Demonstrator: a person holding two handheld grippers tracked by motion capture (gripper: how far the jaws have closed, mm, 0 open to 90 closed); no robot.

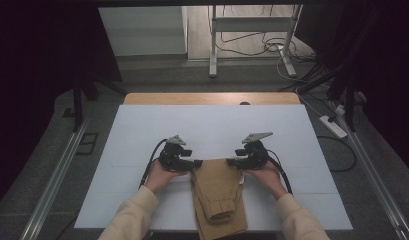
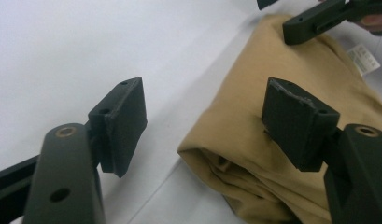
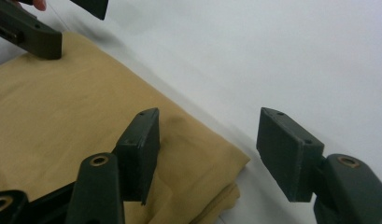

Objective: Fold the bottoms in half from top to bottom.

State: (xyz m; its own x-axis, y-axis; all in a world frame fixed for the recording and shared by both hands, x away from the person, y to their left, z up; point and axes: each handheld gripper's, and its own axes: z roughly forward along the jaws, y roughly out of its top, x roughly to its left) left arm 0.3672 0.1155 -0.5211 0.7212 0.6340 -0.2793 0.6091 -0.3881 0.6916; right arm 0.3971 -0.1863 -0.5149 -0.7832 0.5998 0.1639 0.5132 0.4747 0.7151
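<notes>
On the white worktop [image 1: 142, 150] the folded tan cotton garment [image 1: 218, 195] lies at the near edge, between both hands. Each hand-held gripper, left [image 1: 196, 163] and right [image 1: 233, 162], stands wide open and empty at the garment's far corners. Best to seat one pad under every layer of each corner before closing, so the fold holds.
</notes>
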